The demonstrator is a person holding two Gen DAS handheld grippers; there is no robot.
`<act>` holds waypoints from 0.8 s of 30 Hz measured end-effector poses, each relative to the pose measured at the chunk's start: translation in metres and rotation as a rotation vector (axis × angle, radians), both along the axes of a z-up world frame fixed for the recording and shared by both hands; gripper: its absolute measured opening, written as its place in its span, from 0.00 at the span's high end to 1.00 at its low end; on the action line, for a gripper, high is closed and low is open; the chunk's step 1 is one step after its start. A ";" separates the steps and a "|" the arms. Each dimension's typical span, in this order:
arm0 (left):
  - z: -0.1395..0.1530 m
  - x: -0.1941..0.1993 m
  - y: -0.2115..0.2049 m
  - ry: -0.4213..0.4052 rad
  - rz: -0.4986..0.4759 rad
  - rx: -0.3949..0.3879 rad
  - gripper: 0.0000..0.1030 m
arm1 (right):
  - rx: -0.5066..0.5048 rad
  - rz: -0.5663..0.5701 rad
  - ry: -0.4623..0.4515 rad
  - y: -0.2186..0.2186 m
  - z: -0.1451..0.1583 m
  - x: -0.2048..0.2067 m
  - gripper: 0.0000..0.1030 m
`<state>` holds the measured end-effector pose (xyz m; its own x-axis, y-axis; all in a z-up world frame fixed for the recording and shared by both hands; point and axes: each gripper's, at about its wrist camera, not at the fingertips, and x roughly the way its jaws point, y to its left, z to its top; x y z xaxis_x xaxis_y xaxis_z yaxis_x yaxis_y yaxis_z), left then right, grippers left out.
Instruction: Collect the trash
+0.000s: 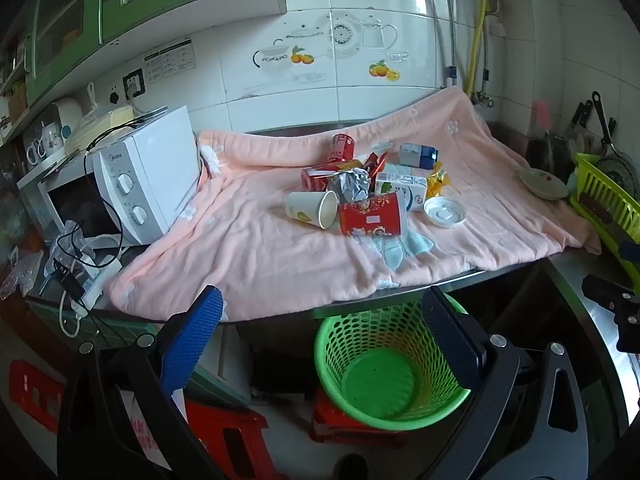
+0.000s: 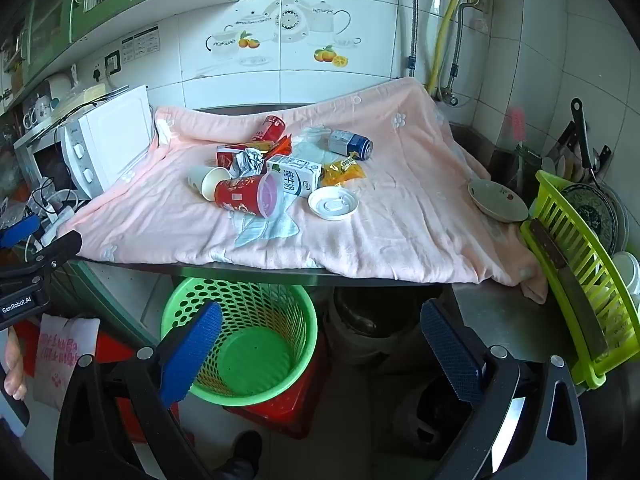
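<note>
Trash (image 1: 360, 188) sits mid-towel (image 1: 248, 248); both grippers (image 1: 324, 344) (image 2: 320, 344) spread wide over basket (image 2: 240, 336).

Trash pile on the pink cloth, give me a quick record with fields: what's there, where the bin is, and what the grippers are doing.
surface: pink cloth over counter
trash: red cup, paper cup, milk carton, white lid, foil ball, cans, yellow wrapper
bin: green basket, below counter edge, nothing inside
left gripper: jaws open, holding nothing
right gripper: jaws open, holding nothing
</note>
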<state>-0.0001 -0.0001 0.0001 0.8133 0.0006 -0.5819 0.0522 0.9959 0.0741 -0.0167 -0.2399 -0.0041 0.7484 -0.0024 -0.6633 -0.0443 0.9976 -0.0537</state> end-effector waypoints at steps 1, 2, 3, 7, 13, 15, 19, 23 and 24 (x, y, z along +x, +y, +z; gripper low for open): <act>0.000 -0.001 0.000 -0.005 -0.001 -0.006 0.05 | -0.001 -0.001 0.000 0.000 0.000 0.000 0.07; 0.000 0.000 0.000 0.003 0.001 -0.002 0.05 | 0.001 0.003 0.002 0.001 -0.001 0.000 0.07; 0.000 0.001 0.000 0.005 0.001 -0.003 0.05 | -0.001 0.003 0.006 0.001 -0.001 0.000 0.07; 0.000 -0.002 -0.002 0.008 -0.003 -0.007 0.05 | -0.001 0.005 0.004 0.003 -0.002 -0.001 0.07; 0.000 -0.006 -0.001 0.014 0.005 -0.020 0.05 | -0.005 0.010 0.006 0.002 0.000 -0.004 0.07; -0.002 -0.007 -0.001 0.014 0.008 -0.024 0.05 | -0.005 0.013 0.006 0.002 -0.001 -0.005 0.07; -0.003 -0.010 -0.001 0.013 0.014 -0.024 0.05 | -0.009 0.022 0.003 0.003 -0.001 -0.007 0.07; -0.002 -0.014 -0.002 0.009 0.016 -0.025 0.05 | -0.011 0.033 -0.005 0.003 0.000 -0.009 0.07; -0.001 -0.015 -0.003 0.007 0.018 -0.023 0.05 | -0.010 0.034 -0.005 0.003 0.000 -0.009 0.07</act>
<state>-0.0156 -0.0031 -0.0012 0.8090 0.0020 -0.5878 0.0347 0.9981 0.0512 -0.0262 -0.2374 -0.0046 0.7517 0.0165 -0.6594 -0.0783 0.9948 -0.0644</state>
